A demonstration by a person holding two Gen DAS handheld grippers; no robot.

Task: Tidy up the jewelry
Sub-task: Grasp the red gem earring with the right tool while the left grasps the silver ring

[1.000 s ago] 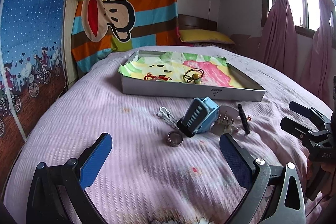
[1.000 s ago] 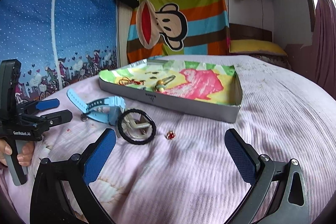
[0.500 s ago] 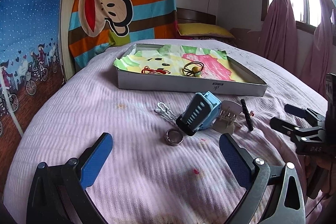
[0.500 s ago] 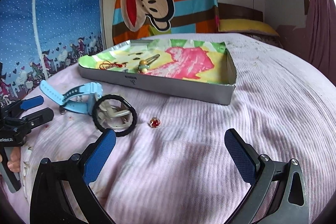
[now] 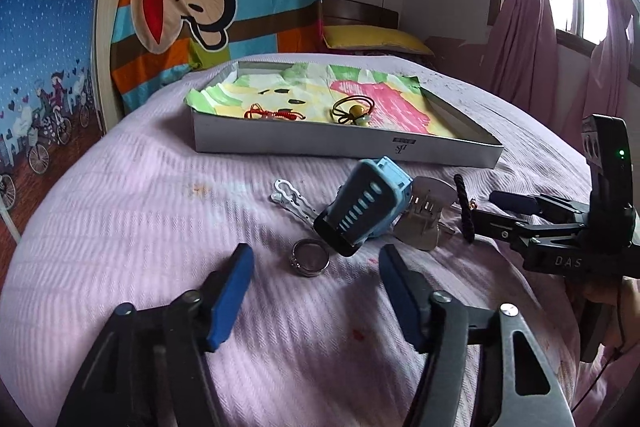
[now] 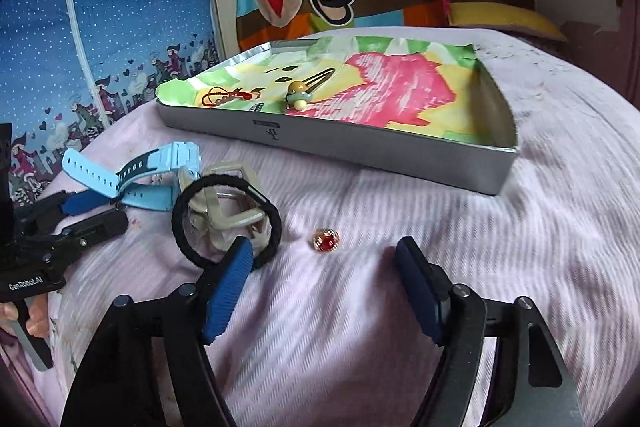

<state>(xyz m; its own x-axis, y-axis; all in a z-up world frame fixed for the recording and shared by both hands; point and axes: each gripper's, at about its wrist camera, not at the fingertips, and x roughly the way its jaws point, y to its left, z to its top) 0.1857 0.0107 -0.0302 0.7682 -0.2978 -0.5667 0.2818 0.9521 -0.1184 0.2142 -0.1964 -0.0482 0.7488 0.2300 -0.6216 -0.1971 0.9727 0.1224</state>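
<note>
Both tongs are hanging wide and empty over the bed. The right tongs are framing a tiny red-stoned ring just ahead, between the fingers; it looks light, hard and slippery, so pinching across the band seems safest. The left tongs are facing a silver ring just ahead, equally small and smooth. The tray is waiting beyond.
</note>
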